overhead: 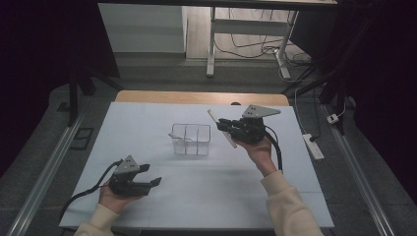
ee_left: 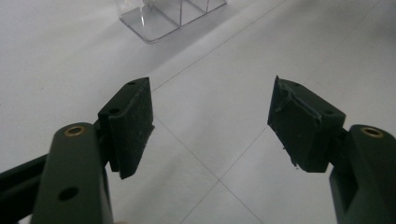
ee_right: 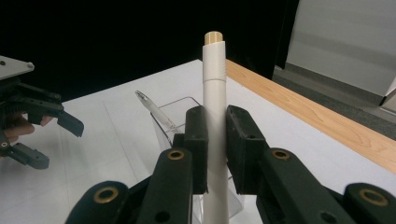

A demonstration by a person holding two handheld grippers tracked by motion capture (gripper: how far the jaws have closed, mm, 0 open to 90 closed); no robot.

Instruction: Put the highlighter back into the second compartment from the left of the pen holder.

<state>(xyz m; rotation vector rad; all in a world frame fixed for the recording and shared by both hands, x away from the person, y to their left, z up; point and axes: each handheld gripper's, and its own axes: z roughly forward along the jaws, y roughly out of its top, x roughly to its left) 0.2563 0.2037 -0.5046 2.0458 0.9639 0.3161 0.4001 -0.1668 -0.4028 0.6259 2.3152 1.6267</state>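
Nearest me, the left tongs [overhead: 147,175] rest low over the white surface [overhead: 196,196] in the person's hand, jaws spread wide with nothing between them. Farther out, to the right, the right tongs [overhead: 227,129] are lifted above the surface and clamped on a white pen [ee_right: 215,116]; it stands up between the pads [ee_right: 196,144], its tan tip topmost. Just left of that, a clear divided box [overhead: 191,139] sits mid-surface, a see-through pen [ee_right: 156,109] leaning inside. Beyond shows the wooden edge [overhead: 201,97].
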